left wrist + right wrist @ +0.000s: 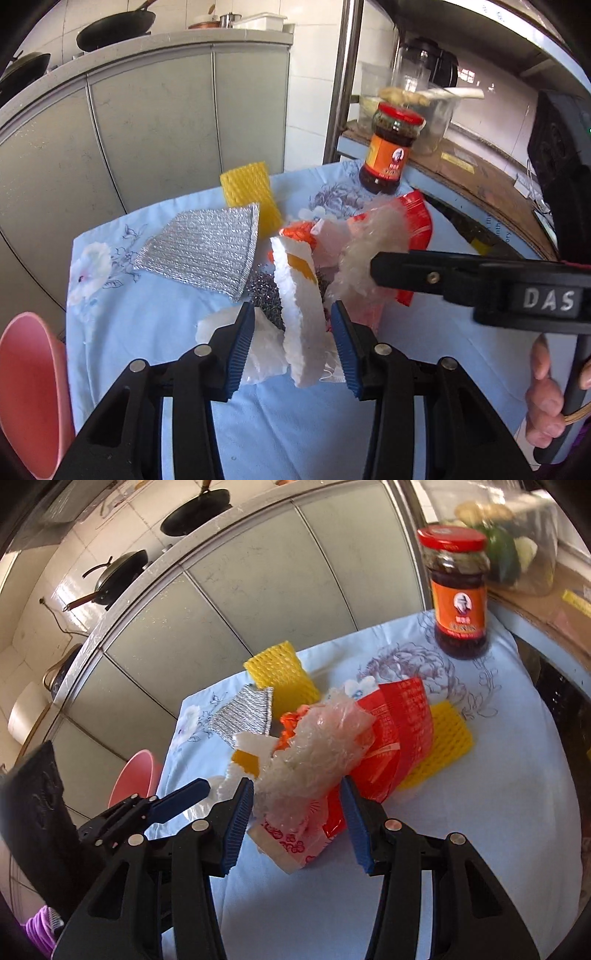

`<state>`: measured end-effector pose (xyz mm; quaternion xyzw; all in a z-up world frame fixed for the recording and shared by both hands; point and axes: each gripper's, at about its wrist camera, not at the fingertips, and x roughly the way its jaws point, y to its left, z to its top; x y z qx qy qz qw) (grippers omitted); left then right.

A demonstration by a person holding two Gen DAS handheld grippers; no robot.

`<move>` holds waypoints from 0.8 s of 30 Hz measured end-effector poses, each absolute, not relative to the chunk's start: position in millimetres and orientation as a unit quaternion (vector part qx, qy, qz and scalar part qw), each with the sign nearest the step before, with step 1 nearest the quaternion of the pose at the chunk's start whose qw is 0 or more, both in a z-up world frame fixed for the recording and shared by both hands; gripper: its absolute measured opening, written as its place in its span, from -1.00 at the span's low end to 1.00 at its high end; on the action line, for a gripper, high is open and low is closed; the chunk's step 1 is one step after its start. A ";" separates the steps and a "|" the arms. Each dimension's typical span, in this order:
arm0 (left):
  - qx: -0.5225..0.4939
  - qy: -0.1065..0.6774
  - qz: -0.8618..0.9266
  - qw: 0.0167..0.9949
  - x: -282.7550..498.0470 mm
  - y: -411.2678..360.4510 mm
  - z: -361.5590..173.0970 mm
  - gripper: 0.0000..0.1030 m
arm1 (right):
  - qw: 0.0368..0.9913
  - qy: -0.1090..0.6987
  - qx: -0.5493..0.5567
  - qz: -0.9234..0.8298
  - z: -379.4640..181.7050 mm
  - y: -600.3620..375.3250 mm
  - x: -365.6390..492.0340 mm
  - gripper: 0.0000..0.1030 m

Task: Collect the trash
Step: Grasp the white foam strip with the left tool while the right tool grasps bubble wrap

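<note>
A heap of trash lies on a pale blue floral tablecloth [461, 812], and both claws work at its near edge. The left gripper [293, 341] has its blue-padded jaws spread on either side of a white foam slab [301, 317], which stands on edge between them; whether a pad actually touches the foam is hard to tell. Just left of that slab, against the left pad, sits a second white foam piece [266, 350], and a grey metal scrubber [264, 291] peeks out just beyond the fingertips.

The right gripper [297, 821] is likewise spread, its jaws flanking a crumpled clear plastic bag [314, 753] that rests over a white wrapper with red print [288, 843]. Beyond its right pad lies a red plastic packet [399, 731], with a yellow foam net [439, 742] further right.

Farther ahead of both claws are a silver insulated foil piece [207, 247] and another yellow foam net [251, 194]. At the far end of the cloth stands a red-lidded sauce jar [460, 594], upright and well apart from the heap. A pink bin [29, 391] sits below the table edge, to the left of the left claw.
</note>
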<state>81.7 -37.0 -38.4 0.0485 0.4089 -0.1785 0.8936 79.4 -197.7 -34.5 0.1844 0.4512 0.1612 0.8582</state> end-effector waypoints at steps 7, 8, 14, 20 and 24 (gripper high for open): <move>0.039 0.398 -0.211 0.892 66.2 -40.7 -35.2 -0.65 | 0.852 0.456 0.199 0.162 -40.0 -206.4 81.4 -0.04; 0.044 0.394 -0.214 0.893 62.6 -42.3 -33.5 -0.65 | 0.851 0.458 0.202 0.162 -41.1 -207.6 81.6 -0.04; 0.035 0.373 -0.227 0.899 40.8 -38.3 -19.8 -0.66 | 0.851 0.454 0.213 0.154 -46.2 -215.2 76.7 -0.04; 0.012 0.363 -0.231 0.903 24.5 -25.9 -9.7 -0.66 | 0.861 0.443 0.204 0.145 -43.8 -220.9 72.8 -0.46; -0.007 0.362 -0.228 0.904 17.9 -15.2 -8.7 -0.66 | 0.867 0.439 0.189 0.140 -42.6 -220.9 66.2 -0.60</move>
